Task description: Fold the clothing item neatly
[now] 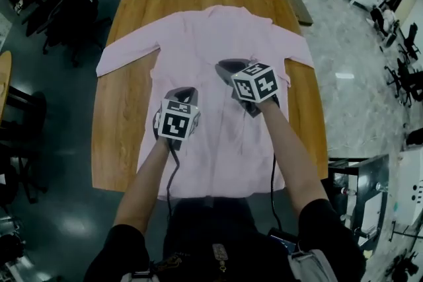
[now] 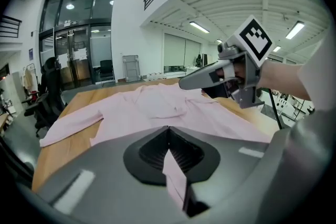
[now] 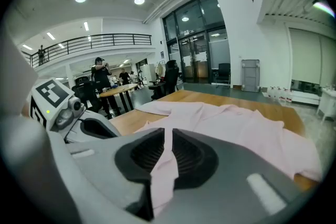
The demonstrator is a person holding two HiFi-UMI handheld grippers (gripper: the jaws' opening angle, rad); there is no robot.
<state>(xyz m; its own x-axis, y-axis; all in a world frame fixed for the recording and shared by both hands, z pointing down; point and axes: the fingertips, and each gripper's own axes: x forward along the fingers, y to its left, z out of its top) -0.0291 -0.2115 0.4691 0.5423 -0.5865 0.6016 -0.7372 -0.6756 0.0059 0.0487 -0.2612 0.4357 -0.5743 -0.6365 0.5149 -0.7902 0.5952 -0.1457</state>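
Left gripper point(image 2: 169, 150) and right gripper point(image 3: 165, 148) each pinch soft pink shirt point(image 1: 198, 36) on wooden table point(image 1: 119, 129)

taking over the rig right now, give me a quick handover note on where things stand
Left claw: shut on a pinch of the pink shirt.
Right claw: shut on another pinch of it, farther toward the collar.
Shirt: spread on the wooden table, collar at the far end, both sleeves out to the sides, hem nearest the person.
Done: shirt laid out and gripped; no finished fold shows.
Left: bring the sleeves and sides in, fold the body up, square it off.
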